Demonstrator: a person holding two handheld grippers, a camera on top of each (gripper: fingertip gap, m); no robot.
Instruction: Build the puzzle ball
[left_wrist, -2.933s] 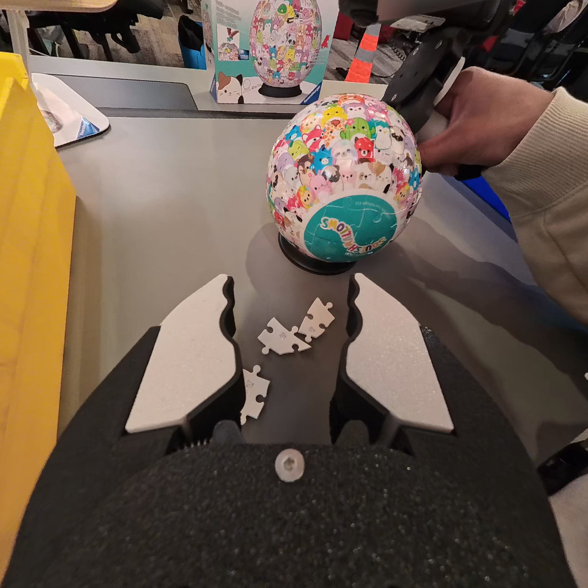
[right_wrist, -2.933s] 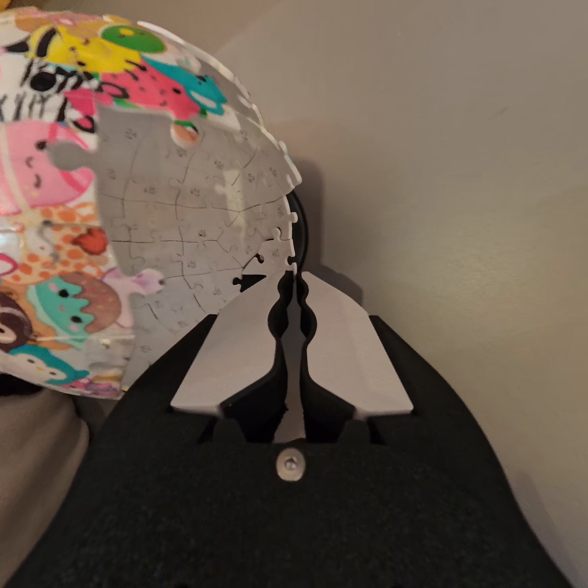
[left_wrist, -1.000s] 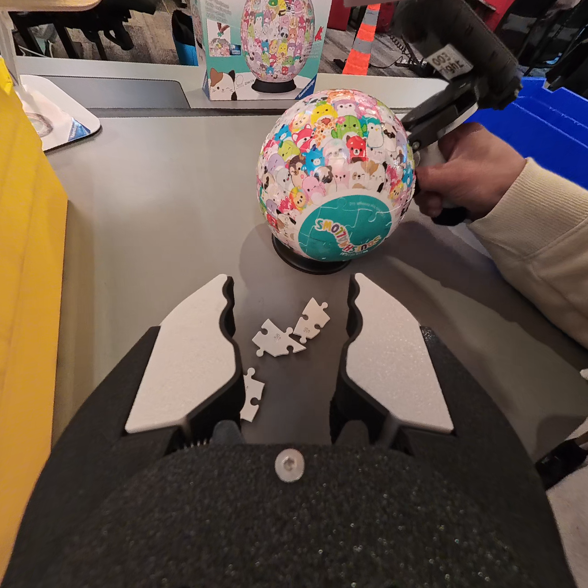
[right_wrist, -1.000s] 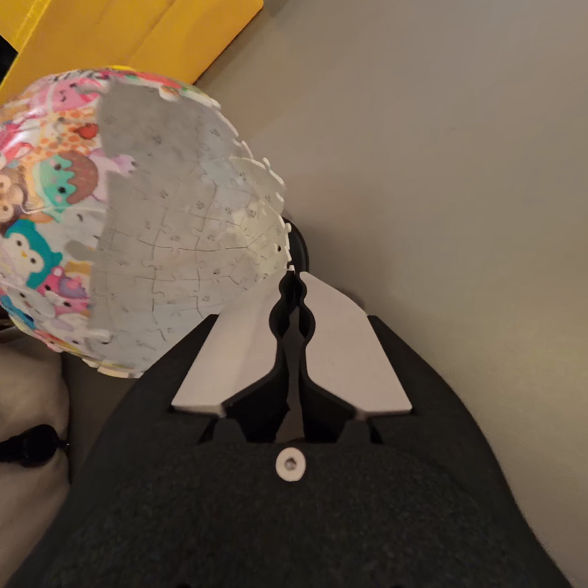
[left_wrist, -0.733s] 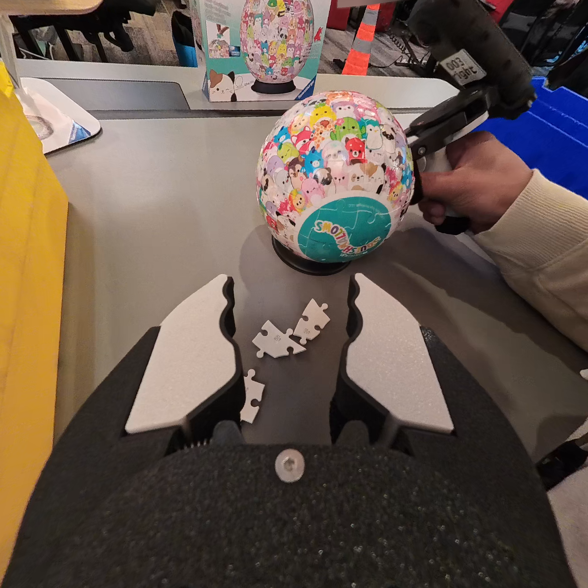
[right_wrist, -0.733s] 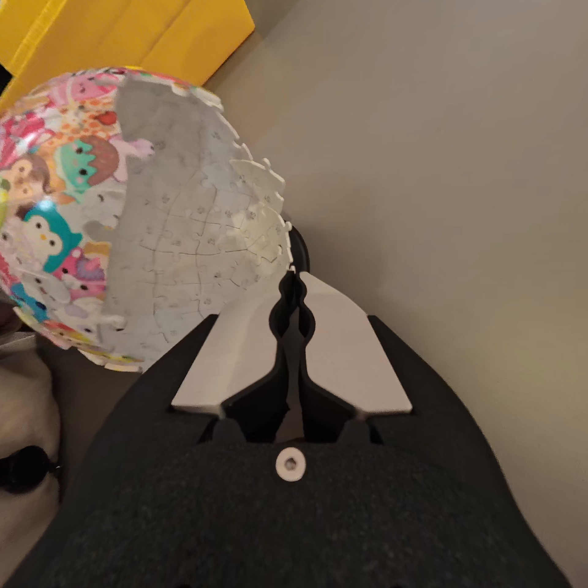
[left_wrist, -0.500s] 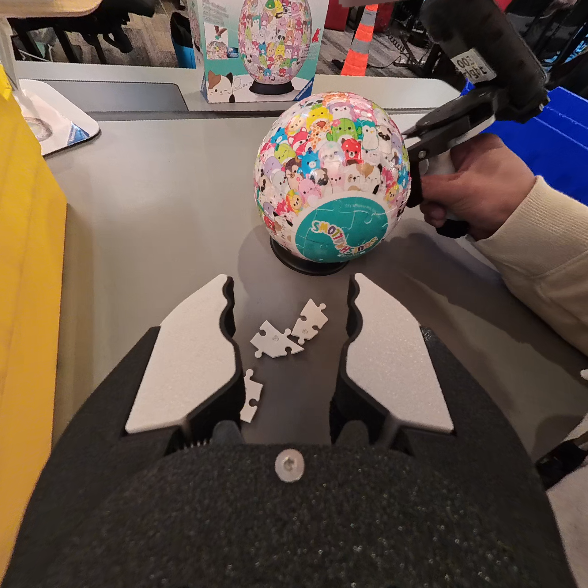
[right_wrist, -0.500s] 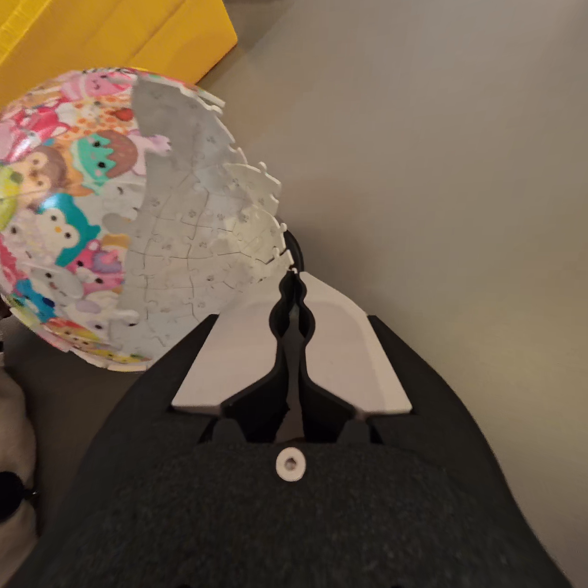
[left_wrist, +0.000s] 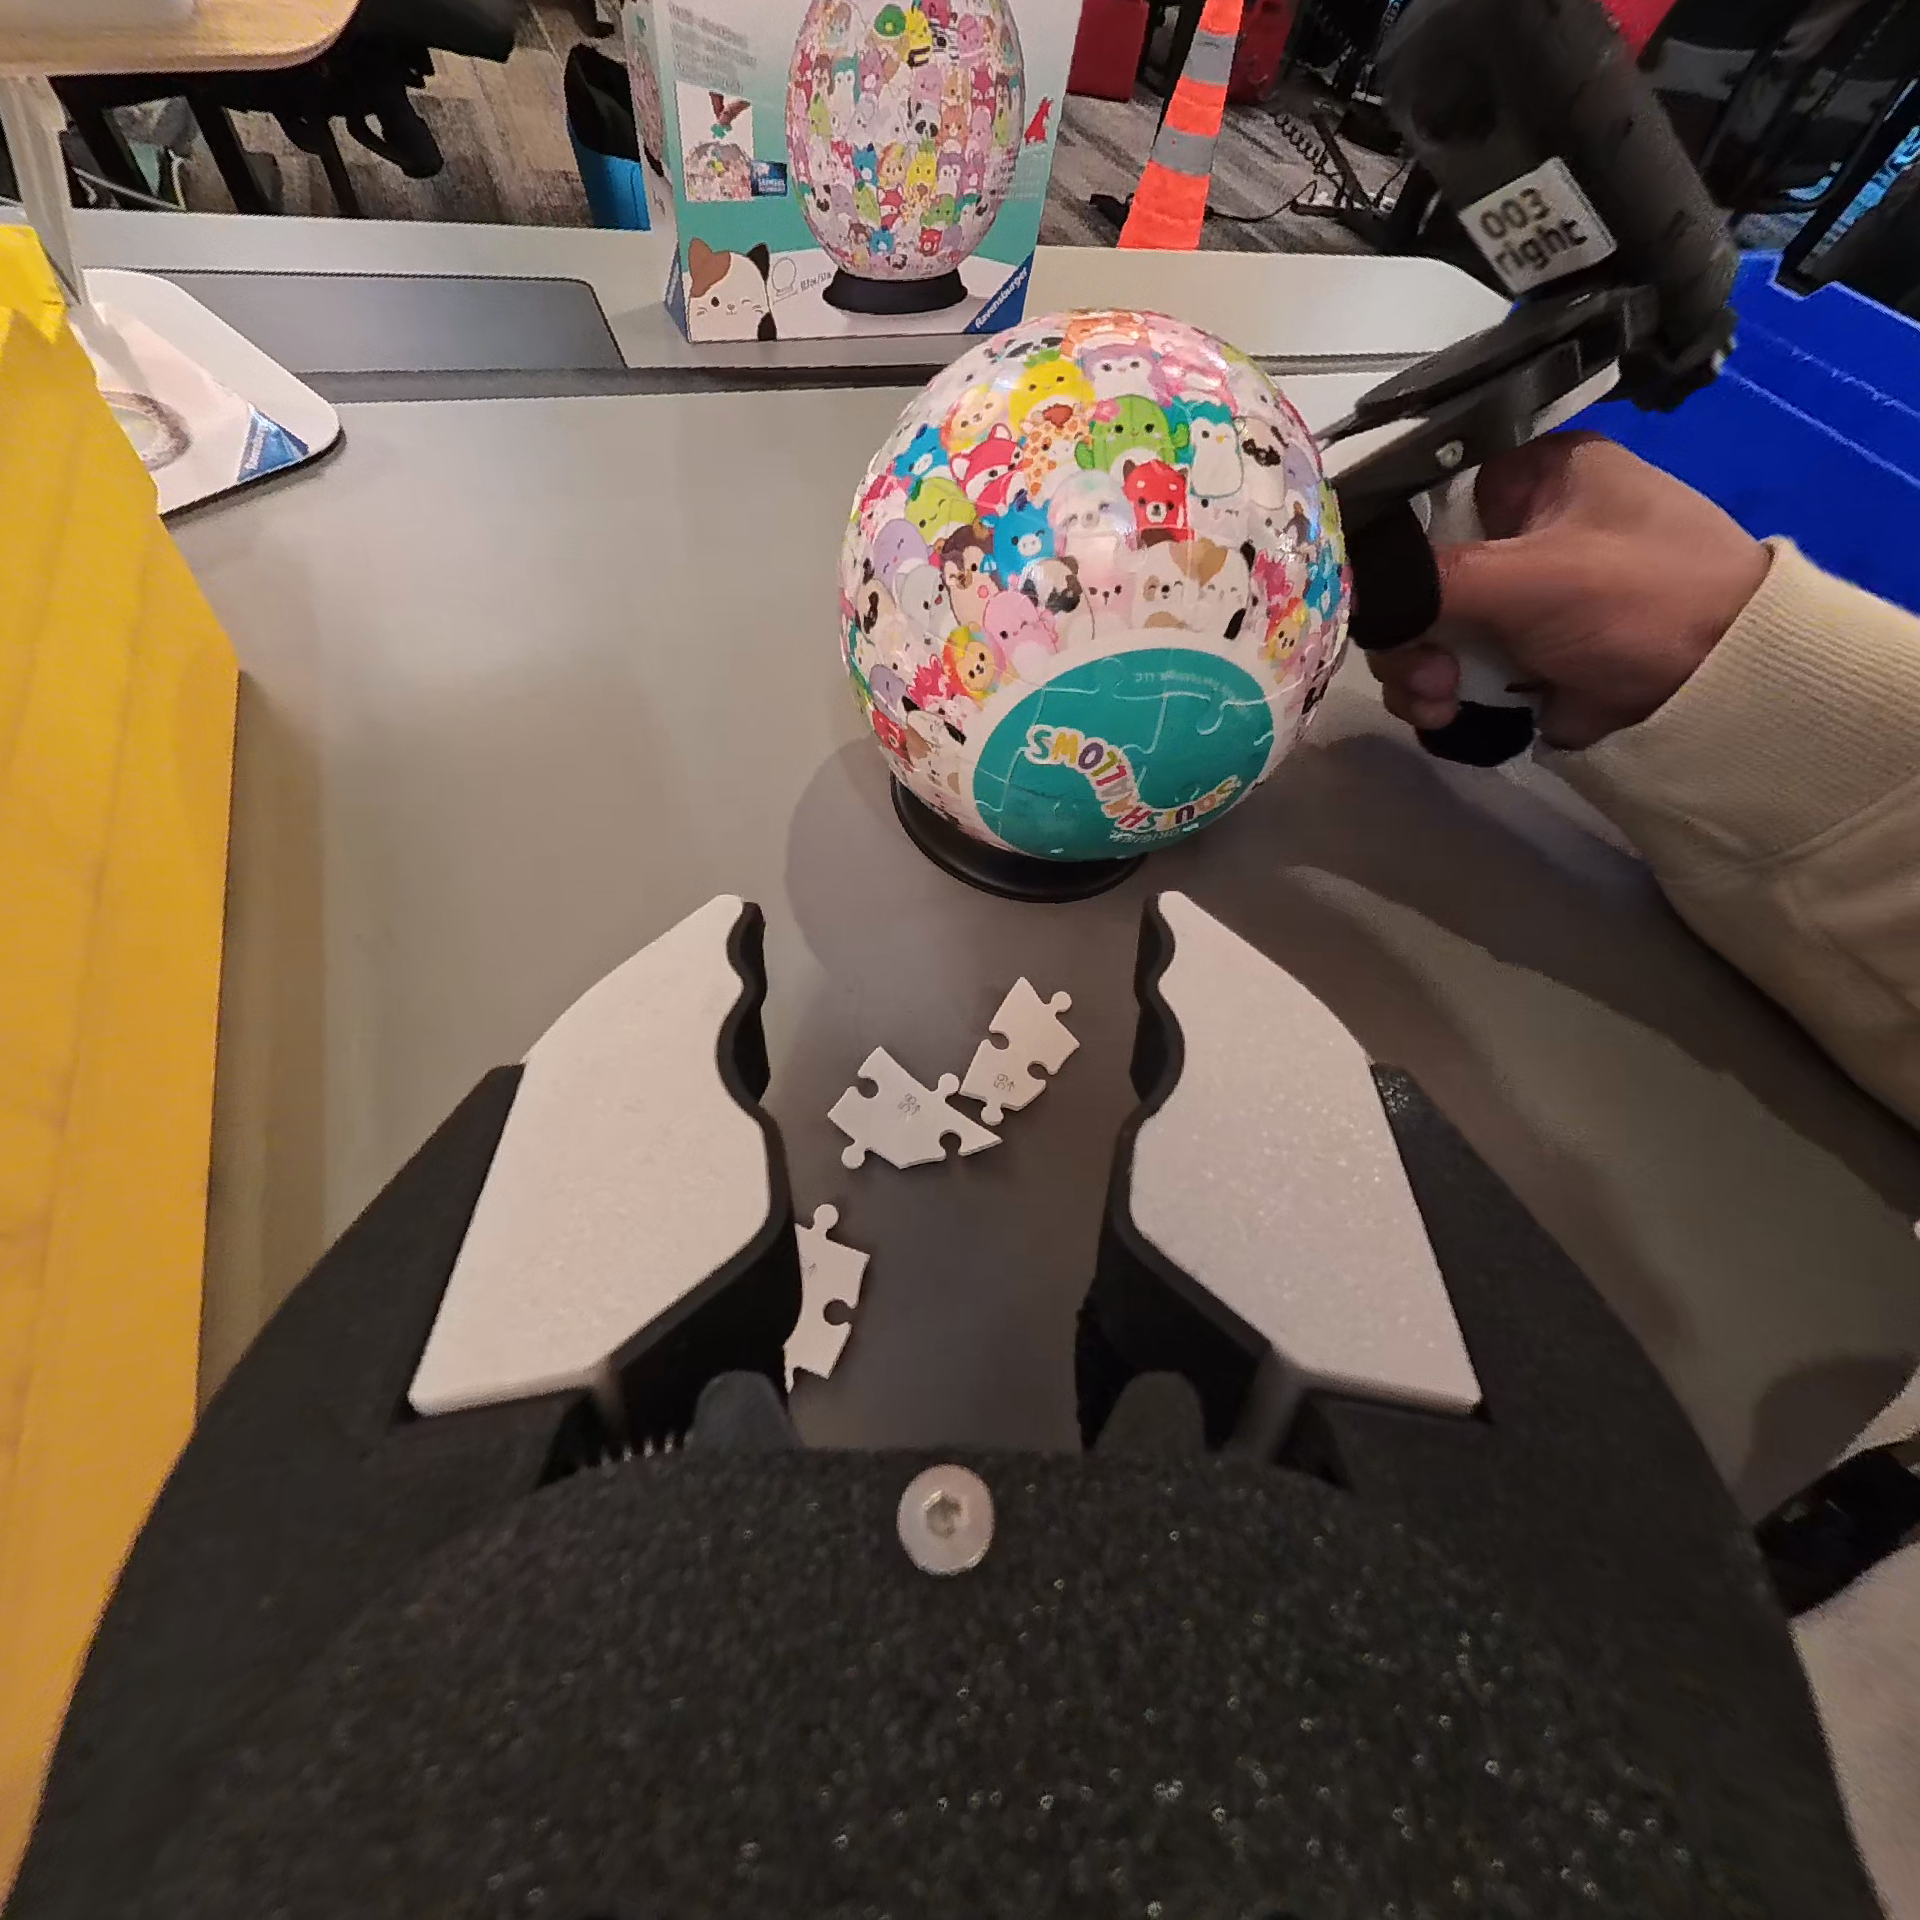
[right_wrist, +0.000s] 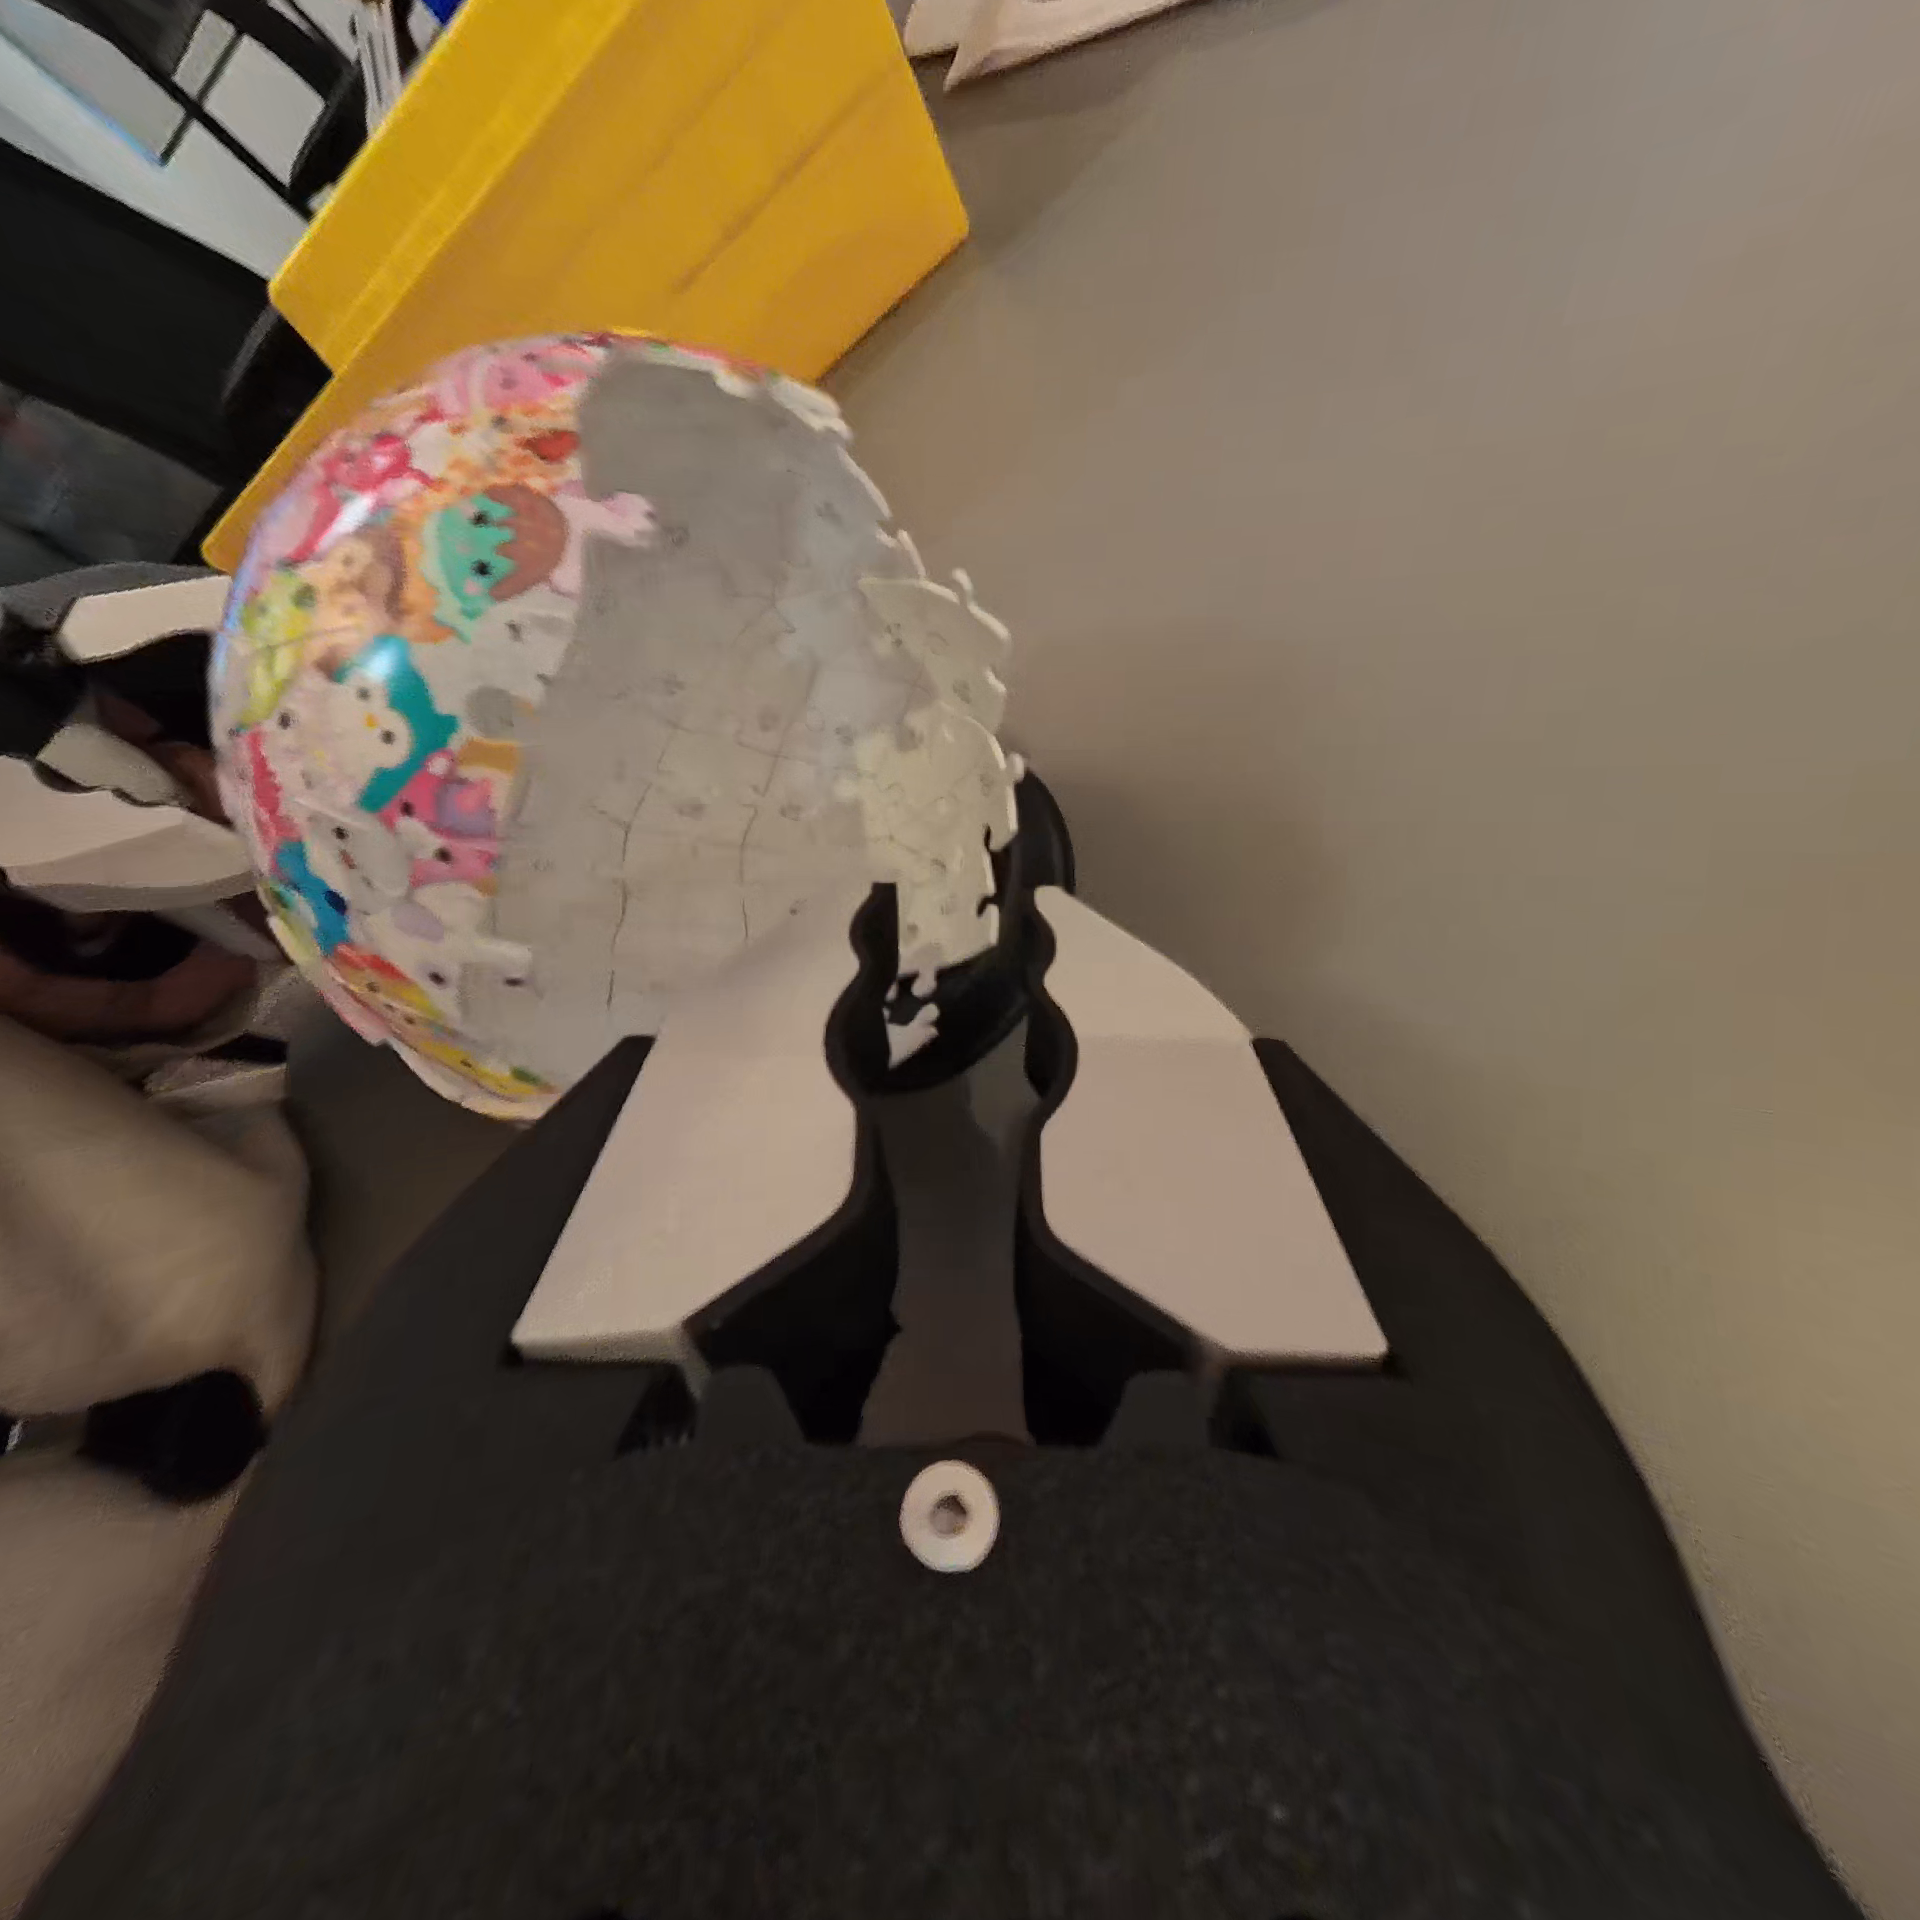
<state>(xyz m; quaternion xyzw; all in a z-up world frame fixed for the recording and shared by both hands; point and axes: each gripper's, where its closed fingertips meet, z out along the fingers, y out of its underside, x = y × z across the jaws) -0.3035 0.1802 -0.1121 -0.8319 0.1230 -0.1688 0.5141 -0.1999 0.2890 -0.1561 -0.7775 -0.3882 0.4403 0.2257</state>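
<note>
On the grey counter (left_wrist: 499, 665), a yellow bin (left_wrist: 94, 831) stands at far left. Three loose white puzzle pieces (left_wrist: 914, 1112) lie between the wide-open, empty fingers of the left tool (left_wrist: 951, 914). Beyond, the puzzle ball (left_wrist: 1091, 582) sits on its black stand (left_wrist: 997, 868). Right tool (right_wrist: 956, 899), partly open and empty, is beside the ball's open edge.

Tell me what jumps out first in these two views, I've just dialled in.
The colourful puzzle ball on its black stand at mid-table dominates; from the right wrist view it has a large gap showing its grey-white inside. Three loose pieces lie face down between the open left gripper's fingers, and a yellow bin fills the left edge.
</note>
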